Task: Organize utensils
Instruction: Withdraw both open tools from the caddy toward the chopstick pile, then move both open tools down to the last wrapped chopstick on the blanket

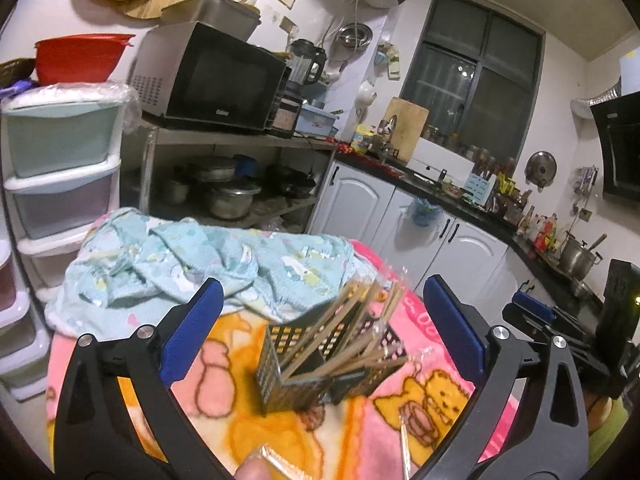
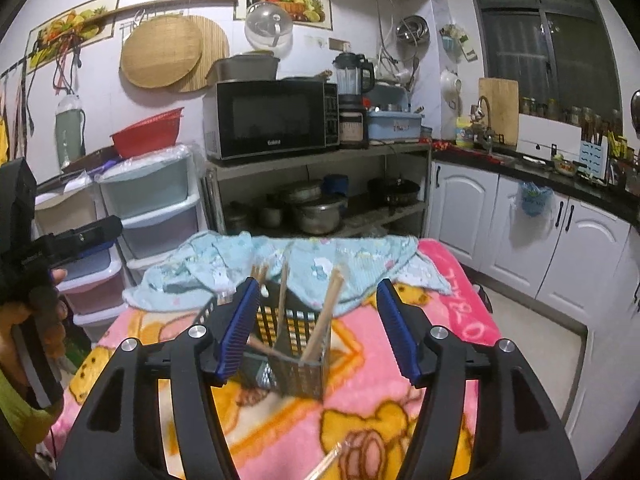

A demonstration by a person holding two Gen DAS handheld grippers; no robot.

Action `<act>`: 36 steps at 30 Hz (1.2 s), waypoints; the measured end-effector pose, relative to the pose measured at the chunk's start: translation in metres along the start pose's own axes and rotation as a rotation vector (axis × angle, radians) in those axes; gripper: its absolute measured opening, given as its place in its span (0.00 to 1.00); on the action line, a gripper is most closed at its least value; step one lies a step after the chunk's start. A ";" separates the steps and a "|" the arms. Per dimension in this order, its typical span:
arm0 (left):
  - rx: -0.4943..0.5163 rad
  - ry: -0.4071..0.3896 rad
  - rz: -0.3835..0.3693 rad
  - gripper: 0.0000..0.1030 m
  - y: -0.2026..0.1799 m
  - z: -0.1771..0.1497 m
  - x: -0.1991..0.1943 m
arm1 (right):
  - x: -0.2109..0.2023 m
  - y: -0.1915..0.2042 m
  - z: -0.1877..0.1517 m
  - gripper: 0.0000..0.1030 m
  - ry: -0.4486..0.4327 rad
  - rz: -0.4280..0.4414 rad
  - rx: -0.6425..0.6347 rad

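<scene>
Open pink blanket (image 2: 400, 364) to the right of the black utensil basket (image 2: 288, 356), passable. Blocked overhead by chopsticks (image 2: 324, 312) fanning out of the basket top. Crumpled blue cloth (image 2: 320, 264) heaped close behind. Loose wrapped chopsticks (image 1: 404, 440) lying on the near blanket, minor obstruction

Microwave (image 2: 272, 120) on shelf; blue cloth (image 2: 304, 264) over pink blanket (image 2: 376, 368).

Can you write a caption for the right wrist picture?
Open right gripper faces a black mesh utensil holder of wooden chopsticks on a pink blanket.
</scene>
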State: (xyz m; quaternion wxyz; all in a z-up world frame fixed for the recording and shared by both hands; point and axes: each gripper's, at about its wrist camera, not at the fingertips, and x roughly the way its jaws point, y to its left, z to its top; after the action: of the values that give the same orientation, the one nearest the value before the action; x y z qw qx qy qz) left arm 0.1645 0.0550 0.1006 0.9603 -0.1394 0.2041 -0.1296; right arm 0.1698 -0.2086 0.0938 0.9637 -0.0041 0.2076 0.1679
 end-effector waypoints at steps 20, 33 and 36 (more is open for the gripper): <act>-0.026 0.088 0.048 0.89 0.006 -0.048 -0.008 | -0.005 0.008 -0.041 0.59 0.097 0.021 0.001; -0.037 0.177 0.064 0.89 0.004 -0.083 0.008 | 0.006 0.008 -0.066 0.62 0.166 0.027 -0.009; -0.038 0.202 0.066 0.89 0.003 -0.090 0.013 | 0.010 0.007 -0.073 0.62 0.182 0.013 -0.016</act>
State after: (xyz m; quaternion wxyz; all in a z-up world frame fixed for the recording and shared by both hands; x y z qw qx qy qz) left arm 0.1382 0.0347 0.0156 0.9357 -0.1369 0.3070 -0.1075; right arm 0.1472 -0.2044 0.0238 0.9397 -0.0260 0.2931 0.1746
